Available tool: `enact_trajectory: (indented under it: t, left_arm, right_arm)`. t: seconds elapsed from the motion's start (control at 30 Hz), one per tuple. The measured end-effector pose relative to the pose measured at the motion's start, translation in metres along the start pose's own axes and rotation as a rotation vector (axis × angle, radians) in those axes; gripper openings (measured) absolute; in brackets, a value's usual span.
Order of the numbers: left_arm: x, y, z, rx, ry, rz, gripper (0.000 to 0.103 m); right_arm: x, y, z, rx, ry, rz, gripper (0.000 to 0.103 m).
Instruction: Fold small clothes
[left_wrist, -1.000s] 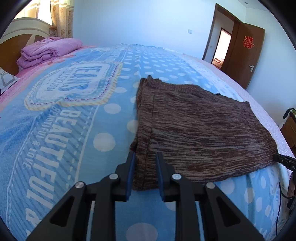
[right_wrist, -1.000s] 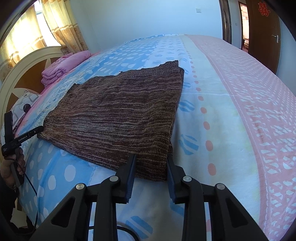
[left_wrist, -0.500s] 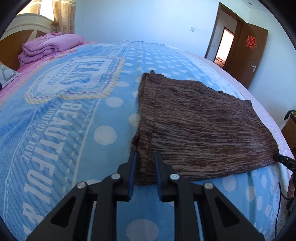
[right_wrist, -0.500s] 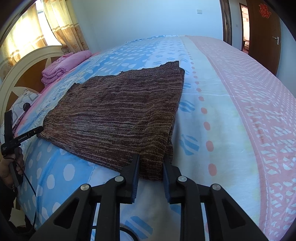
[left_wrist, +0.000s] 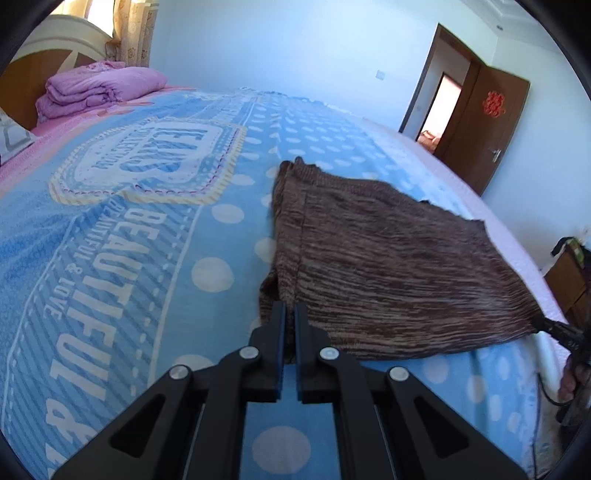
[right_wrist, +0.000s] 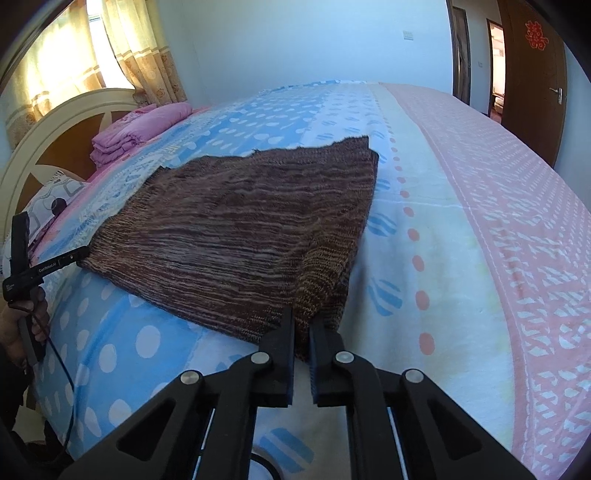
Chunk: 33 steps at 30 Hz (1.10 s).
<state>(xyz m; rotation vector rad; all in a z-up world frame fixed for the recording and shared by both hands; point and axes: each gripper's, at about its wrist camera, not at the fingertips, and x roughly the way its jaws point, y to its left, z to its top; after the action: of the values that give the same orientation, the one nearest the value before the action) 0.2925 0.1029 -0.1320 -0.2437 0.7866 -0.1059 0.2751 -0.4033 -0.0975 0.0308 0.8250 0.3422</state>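
Brown knit garment (left_wrist: 388, 266) on bed, left tongs (left_wrist: 290, 314) and right tongs (right_wrist: 302, 325) apparently pinching near corners

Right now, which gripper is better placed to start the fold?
Neither clearly: the left gripper and right gripper each pinch a near corner of the brown garment, so both look placed to lift together.

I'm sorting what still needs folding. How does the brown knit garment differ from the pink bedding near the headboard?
The brown knit garment lies spread flat in one layer; the pink bedding is folded into a thick stack. The garment is streaky dark brown, the bedding plain pink. The left tool and right tool grip the garment's corners; nothing touches the bedding. Both rest on the bed.
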Motion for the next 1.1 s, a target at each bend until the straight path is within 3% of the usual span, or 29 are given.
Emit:
enact_trajectory:
  t: [0.43,0.63,0.93,1.03,1.1]
  left_arm:
    - [-0.002,0.012,-0.018,-0.039,0.032,-0.022,0.004]
    - [-0.005,0.014,-0.017,-0.044,0.021,-0.008,0.004]
    - [-0.013,0.015,-0.026,0.009,0.023,0.041,0.002]
    - [-0.028,0.007,-0.02,0.059,-0.036,0.072,0.002]
    - [-0.041,-0.002,-0.011,0.084,-0.092,0.083,0.003]
  right_arm:
    - [0.005,-0.006,-0.014,-0.003,0.046,0.004,0.004]
    - [-0.01,-0.012,-0.006,0.006,0.017,0.008,0.003]
    - [0.005,-0.015,-0.019,-0.02,0.111,-0.014,0.003]
    - [-0.001,-0.016,-0.014,-0.006,0.095,-0.02,0.008]
    - [-0.008,-0.012,-0.008,-0.016,0.075,-0.062,0.027]
